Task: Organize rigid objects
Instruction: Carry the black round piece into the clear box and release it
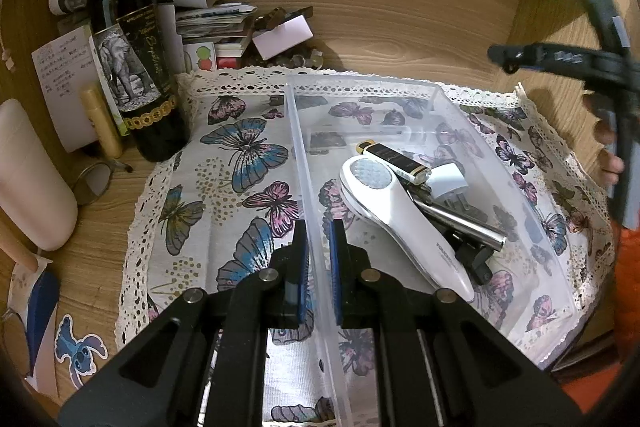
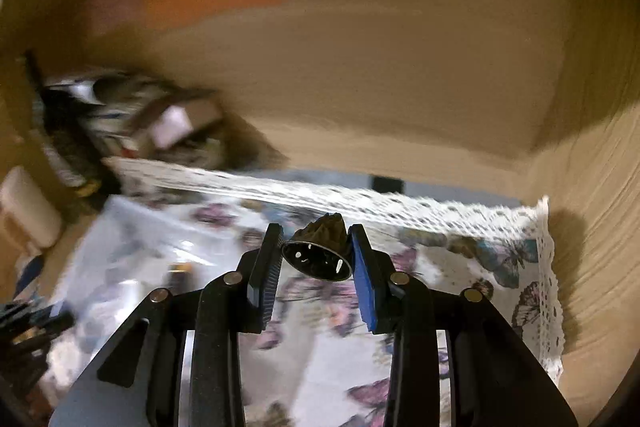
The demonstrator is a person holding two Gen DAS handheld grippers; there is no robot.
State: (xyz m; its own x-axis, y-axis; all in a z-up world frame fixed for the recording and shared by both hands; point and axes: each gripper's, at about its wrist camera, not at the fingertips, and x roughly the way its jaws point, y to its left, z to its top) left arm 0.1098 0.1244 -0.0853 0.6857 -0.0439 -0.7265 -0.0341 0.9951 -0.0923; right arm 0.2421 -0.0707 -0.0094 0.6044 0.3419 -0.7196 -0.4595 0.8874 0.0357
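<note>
A clear plastic bin (image 1: pixel 532 211) sits on a butterfly cloth (image 1: pixel 240 163). In it lie a white handheld device (image 1: pixel 396 215), a black and gold lighter (image 1: pixel 394 157), a white plug (image 1: pixel 448 183) and a metal tube (image 1: pixel 468 223). My left gripper (image 1: pixel 318 259) is shut on the bin's left wall. My right gripper (image 2: pixel 316 255) is shut on a small dark cone-shaped object (image 2: pixel 322 247) held above the cloth (image 2: pixel 440 251); the right gripper also shows in the left wrist view (image 1: pixel 560 59). The right wrist view is blurred.
A dark wine bottle (image 1: pixel 132 51) stands at the back left beside a gold tube (image 1: pixel 102 121), a white bottle (image 1: pixel 28 175) and glasses (image 1: pixel 96 179). Papers and small clutter (image 1: pixel 224 23) pile against the wooden back wall (image 1: pixel 420 7).
</note>
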